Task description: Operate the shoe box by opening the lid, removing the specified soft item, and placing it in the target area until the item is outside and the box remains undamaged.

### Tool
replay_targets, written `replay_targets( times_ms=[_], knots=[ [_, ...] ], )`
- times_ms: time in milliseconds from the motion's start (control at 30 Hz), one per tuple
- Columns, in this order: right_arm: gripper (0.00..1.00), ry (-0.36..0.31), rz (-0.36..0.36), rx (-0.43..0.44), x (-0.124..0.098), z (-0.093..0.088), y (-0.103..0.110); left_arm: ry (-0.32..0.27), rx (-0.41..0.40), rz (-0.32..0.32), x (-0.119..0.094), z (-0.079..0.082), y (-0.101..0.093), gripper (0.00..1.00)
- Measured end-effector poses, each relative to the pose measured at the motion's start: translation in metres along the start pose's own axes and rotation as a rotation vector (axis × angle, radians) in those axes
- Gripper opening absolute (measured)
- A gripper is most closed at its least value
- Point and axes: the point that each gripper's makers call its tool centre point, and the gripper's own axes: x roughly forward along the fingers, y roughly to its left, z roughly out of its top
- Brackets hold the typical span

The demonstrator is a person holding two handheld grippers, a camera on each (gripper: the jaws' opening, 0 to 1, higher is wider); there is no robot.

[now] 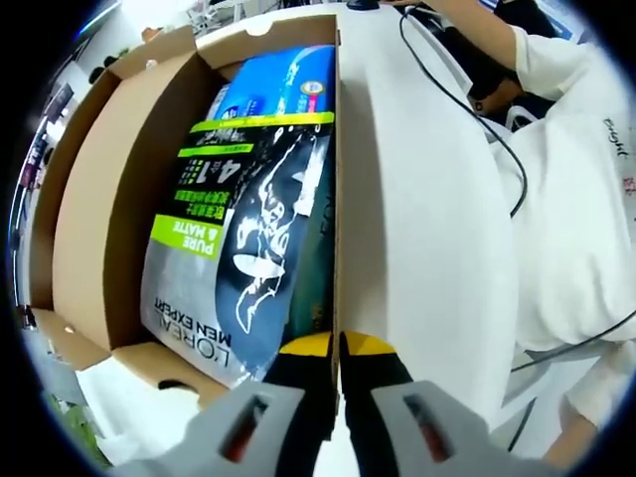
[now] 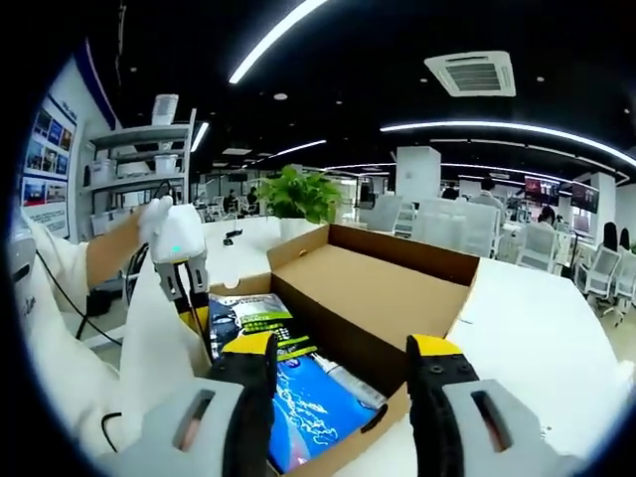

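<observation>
Left fingers point(image 1: 336, 350) clamp one box point(image 1: 109, 229) wall; right fingers point(image 2: 343, 358) spread; one pouch point(image 1: 248, 229).

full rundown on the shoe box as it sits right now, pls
The shoe box is plain brown corrugated cardboard, open. Its white lid stands raised on one long side, its edge pinched between the left gripper jaws. It rests on a white table. Inside lies a glossy soft pouch, blue, black and lime green, printed L'Oreal Men Expert. A small flap sticks out at one corner. No tears visible. The right gripper hovers open above its near end.
</observation>
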Motion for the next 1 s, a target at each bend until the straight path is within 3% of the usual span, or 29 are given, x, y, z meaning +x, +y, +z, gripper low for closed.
replay_targets(
  times_ms=[167, 233, 400, 633, 700, 733, 800, 1000],
  knots=[
    [0.44, 0.031, 0.036, -0.025, 0.006, -0.005, 0.010, -0.012, -0.008, -0.004, 0.001, 0.002, -0.002, 0.01],
    [0.46, 0.059, -0.005, -0.010, 0.009, -0.010, 0.002, -0.003, 0.006, 0.003, 0.001, 0.002, -0.003, 0.01],
    [0.47, 0.059, 0.031, 0.033, 0.013, -0.012, 0.007, 0.014, 0.021, 0.010, -0.004, 0.003, -0.004, 0.01],
    [0.46, 0.098, 0.023, -0.025, 0.018, -0.018, 0.011, 0.037, 0.023, 0.029, -0.010, 0.002, -0.002, 0.01],
    [0.49, 0.084, 0.034, 0.003, 0.018, -0.015, 0.012, 0.036, 0.010, 0.023, -0.011, 0.002, 0.000, 0.01],
    [0.54, 0.041, 0.052, 0.065, 0.019, -0.007, 0.016, 0.033, -0.013, 0.015, -0.010, 0.000, 0.002, 0.01],
    [0.60, 0.052, 0.058, 0.096, 0.018, -0.008, 0.015, 0.034, -0.016, 0.016, -0.010, -0.001, 0.002, 0.01],
    [0.49, 0.090, 0.057, 0.101, 0.018, -0.016, 0.013, 0.023, -0.005, 0.027, -0.011, -0.001, -0.002, 0.01]
  ],
)
